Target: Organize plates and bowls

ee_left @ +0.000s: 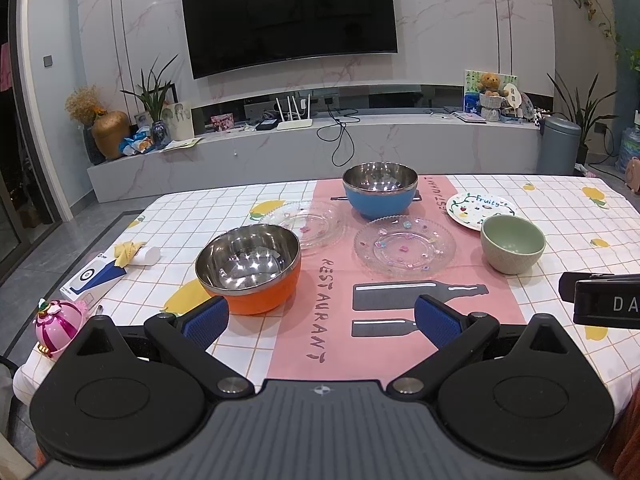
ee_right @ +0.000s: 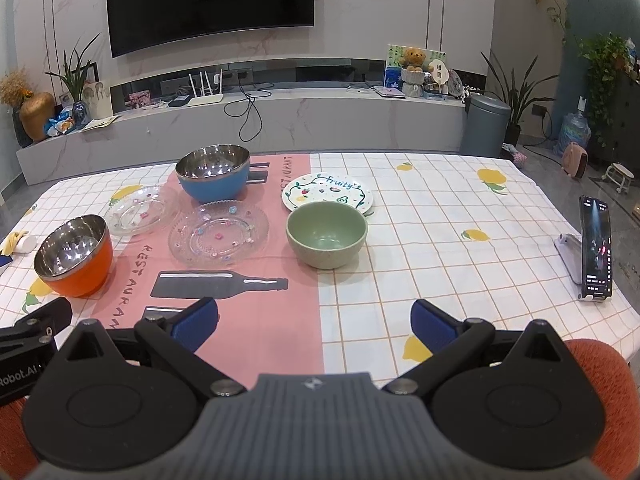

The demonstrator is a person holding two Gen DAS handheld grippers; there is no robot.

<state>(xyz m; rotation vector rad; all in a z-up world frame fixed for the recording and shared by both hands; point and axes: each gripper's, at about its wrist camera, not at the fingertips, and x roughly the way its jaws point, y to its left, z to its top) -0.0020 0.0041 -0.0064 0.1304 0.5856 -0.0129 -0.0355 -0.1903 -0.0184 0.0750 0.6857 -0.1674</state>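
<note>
On the table stand an orange steel-lined bowl (ee_left: 250, 270) (ee_right: 74, 258), a blue steel-lined bowl (ee_left: 380, 190) (ee_right: 214, 172) and a green bowl (ee_left: 512, 244) (ee_right: 326, 240). Two clear glass plates with small coloured flowers lie between them, one near (ee_left: 404, 246) (ee_right: 218, 234) and one further left (ee_left: 306, 222) (ee_right: 140, 210). A white "Fruity" plate (ee_left: 474, 208) (ee_right: 326, 192) lies behind the green bowl. My left gripper (ee_left: 320, 320) is open, near the front edge, just right of the orange bowl. My right gripper (ee_right: 314, 322) is open too, in front of the green bowl, holding nothing.
A pink runner (ee_left: 400, 292) crosses the checked tablecloth (ee_right: 440, 220). A phone on a stand (ee_right: 594, 248) sits at the right edge. A blue-white box (ee_left: 94, 276), a small white roll (ee_left: 146, 256) and a pink toy (ee_left: 60, 324) lie at the left edge.
</note>
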